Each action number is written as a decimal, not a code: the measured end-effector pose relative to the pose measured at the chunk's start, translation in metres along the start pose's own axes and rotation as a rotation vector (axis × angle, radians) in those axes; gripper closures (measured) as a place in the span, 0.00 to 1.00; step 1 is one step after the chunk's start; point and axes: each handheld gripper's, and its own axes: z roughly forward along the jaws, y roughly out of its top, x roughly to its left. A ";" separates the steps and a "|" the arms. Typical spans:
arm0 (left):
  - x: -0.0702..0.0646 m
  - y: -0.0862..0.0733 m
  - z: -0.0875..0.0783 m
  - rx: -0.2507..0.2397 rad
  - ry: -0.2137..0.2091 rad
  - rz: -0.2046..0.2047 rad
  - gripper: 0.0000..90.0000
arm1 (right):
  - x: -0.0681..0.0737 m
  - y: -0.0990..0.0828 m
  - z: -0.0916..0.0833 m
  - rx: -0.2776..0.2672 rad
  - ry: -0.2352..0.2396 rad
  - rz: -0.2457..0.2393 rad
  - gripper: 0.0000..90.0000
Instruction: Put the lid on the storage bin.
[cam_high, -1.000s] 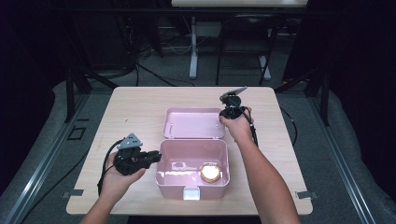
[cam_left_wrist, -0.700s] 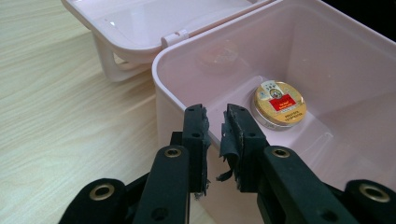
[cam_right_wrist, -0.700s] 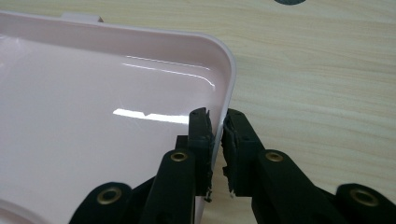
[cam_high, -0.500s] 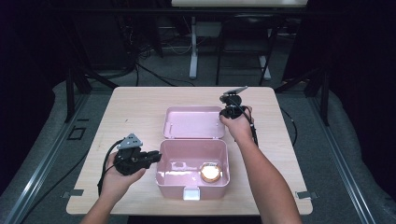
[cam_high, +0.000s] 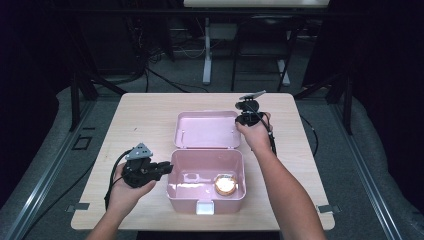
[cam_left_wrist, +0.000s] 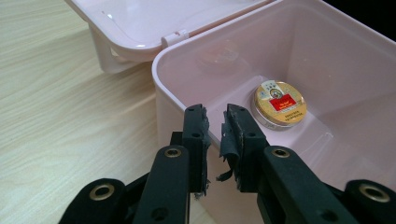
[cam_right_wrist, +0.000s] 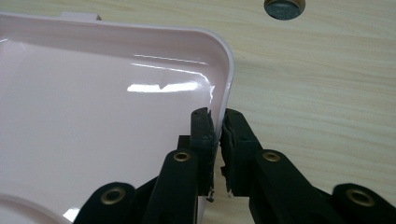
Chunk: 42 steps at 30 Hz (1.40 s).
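Note:
An open pink plastic box (cam_high: 207, 200) stands near the table's front edge, and its lid (cam_high: 205, 129) lies flat behind it. A round gold tin (cam_high: 225, 184) with a red label (cam_left_wrist: 279, 103) rests on the box floor at the right. My left gripper (cam_high: 167, 169) is at the box's left side; in the left gripper view it (cam_left_wrist: 215, 114) straddles the box wall (cam_left_wrist: 187, 74), one jaw inside and one outside, pads shut on it. My right gripper (cam_high: 241, 121) is at the lid's right edge, and in the right gripper view it (cam_right_wrist: 217, 116) is shut on the lid's rim (cam_right_wrist: 229, 70).
The light wooden table (cam_high: 140, 125) has bare room left and right of the box. A white latch (cam_high: 201, 207) sits on the box front. A small round grey disc (cam_right_wrist: 284, 7) lies in the tabletop beyond the lid. Cables and stand legs are on the floor behind the table.

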 end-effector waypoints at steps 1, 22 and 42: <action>0.000 0.000 0.000 0.000 0.000 0.000 0.87 | 0.000 0.000 -0.001 -0.004 0.002 -0.002 0.92; 0.000 0.000 0.001 -0.007 0.002 -0.004 0.87 | 0.003 0.001 -0.023 -0.082 0.011 -0.010 0.94; 0.001 -0.001 0.000 -0.009 0.001 -0.006 0.87 | 0.008 -0.003 -0.044 -0.161 0.009 -0.046 0.95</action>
